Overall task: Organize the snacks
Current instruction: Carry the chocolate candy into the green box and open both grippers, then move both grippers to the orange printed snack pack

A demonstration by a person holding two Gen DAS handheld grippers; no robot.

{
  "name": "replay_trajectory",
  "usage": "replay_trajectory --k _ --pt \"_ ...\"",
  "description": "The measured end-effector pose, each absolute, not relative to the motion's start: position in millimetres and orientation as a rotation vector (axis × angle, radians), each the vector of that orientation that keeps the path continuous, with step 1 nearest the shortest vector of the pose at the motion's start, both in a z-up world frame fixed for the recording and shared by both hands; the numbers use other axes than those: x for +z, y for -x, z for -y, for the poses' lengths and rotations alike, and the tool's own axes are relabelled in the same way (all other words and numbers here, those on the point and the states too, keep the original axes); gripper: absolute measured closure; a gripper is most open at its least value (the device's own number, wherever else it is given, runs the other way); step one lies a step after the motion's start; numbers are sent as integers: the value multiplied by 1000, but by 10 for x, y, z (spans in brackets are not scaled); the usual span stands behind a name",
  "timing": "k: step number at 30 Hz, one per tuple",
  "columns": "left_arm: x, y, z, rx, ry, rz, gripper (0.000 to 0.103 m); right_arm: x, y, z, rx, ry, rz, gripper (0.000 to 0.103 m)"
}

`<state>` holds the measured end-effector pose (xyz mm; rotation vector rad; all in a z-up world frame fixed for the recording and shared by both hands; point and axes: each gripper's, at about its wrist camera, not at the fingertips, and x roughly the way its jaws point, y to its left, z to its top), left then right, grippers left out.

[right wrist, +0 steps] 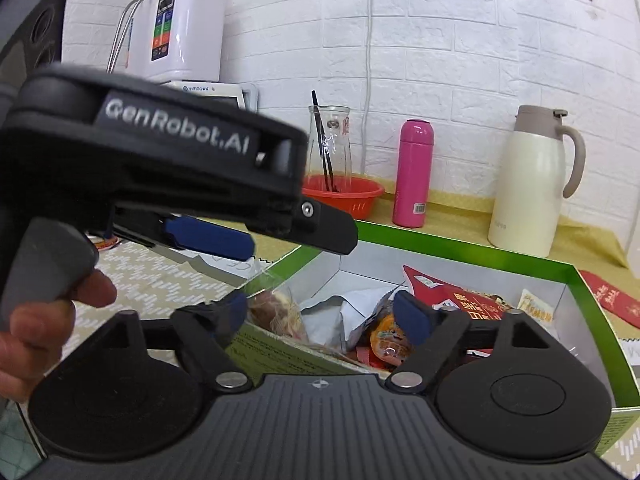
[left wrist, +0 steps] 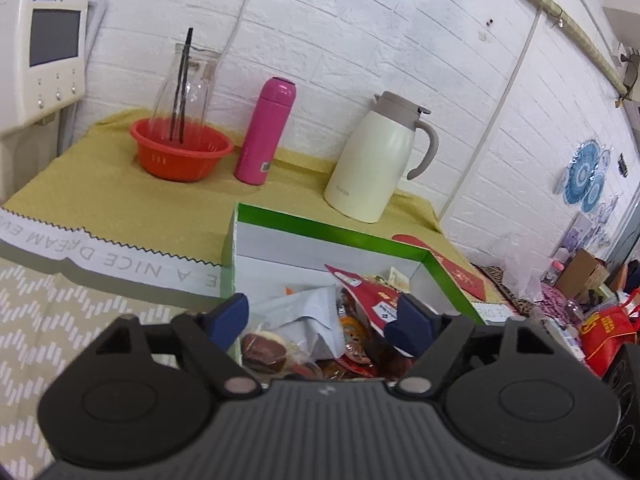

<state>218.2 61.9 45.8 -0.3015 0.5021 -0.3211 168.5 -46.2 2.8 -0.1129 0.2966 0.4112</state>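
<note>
snacks (left wrist: 320,320) heaped in green-rimmed box (left wrist: 332,236) on surface | left gripper (left wrist: 324,320), right gripper (right wrist: 324,316) fingers spread, released | light, crinkly, slippery packets: pinch a sealed edge

Both wrist cams sit close over the green-rimmed box (left wrist: 446,276), angled slightly down toward the brick wall (right wrist: 440,40). Shared: box, pink bottle (left wrist: 264,132), cream jug (right wrist: 528,184).
</note>
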Motion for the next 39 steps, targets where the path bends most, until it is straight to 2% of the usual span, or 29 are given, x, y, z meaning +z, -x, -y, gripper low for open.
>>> replay_trajectory --k 12,17,24,30,39 --pt "546 -1807 -571 -257 263 -468 7 92 -1424 613 406 100 -315 0" --pt "595 -1525 -492 -228 274 -544 7 160 -1096 862 405 95 -357 0" --pt "265 -1072 -236 -299 296 -614 7 -38 -547 1382 381 82 -441 0" --pt "-159 -943 30 -337 332 -718 7 -289 -462 1744 309 22 -526 0" --pt "-103 -929 81 -334 322 -692 7 -305 -770 1792 302 42 -551 1"
